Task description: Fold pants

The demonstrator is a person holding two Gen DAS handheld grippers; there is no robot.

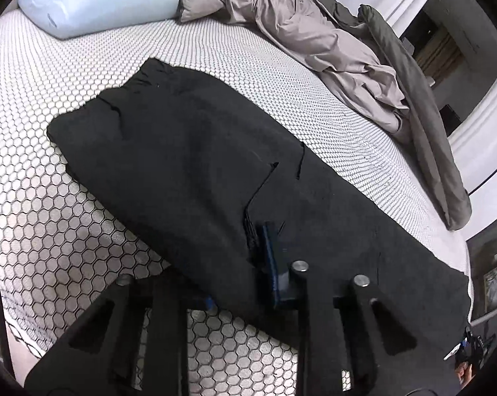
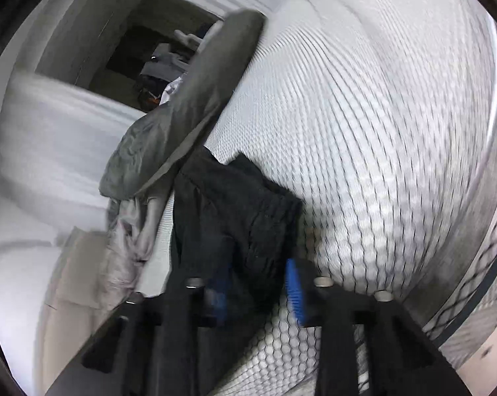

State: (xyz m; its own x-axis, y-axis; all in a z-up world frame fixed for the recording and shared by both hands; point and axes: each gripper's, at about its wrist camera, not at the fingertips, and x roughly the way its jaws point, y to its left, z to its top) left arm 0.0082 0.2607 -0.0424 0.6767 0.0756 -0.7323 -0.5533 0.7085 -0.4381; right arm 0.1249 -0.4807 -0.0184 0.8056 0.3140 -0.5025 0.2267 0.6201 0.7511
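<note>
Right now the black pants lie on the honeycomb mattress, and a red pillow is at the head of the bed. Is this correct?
Not quite: the pillow is pale blue, not red, as the left wrist view shows. The black pants do lie on the honeycomb mattress.

One black pants (image 1: 195, 151), one pillow (image 1: 93, 0), perhaps two blankets (image 1: 291, 23).

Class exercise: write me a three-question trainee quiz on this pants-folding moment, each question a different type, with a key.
1. True or false: the black pants lie on a bare wooden floor.
2. What does the right gripper hold? A) black cloth B) the pillow C) nothing
3. Fill in: at the far end of the mattress lies a pale blue ____.

Key: 1 false, they lie on the mattress; 2 A; 3 pillow.
</note>
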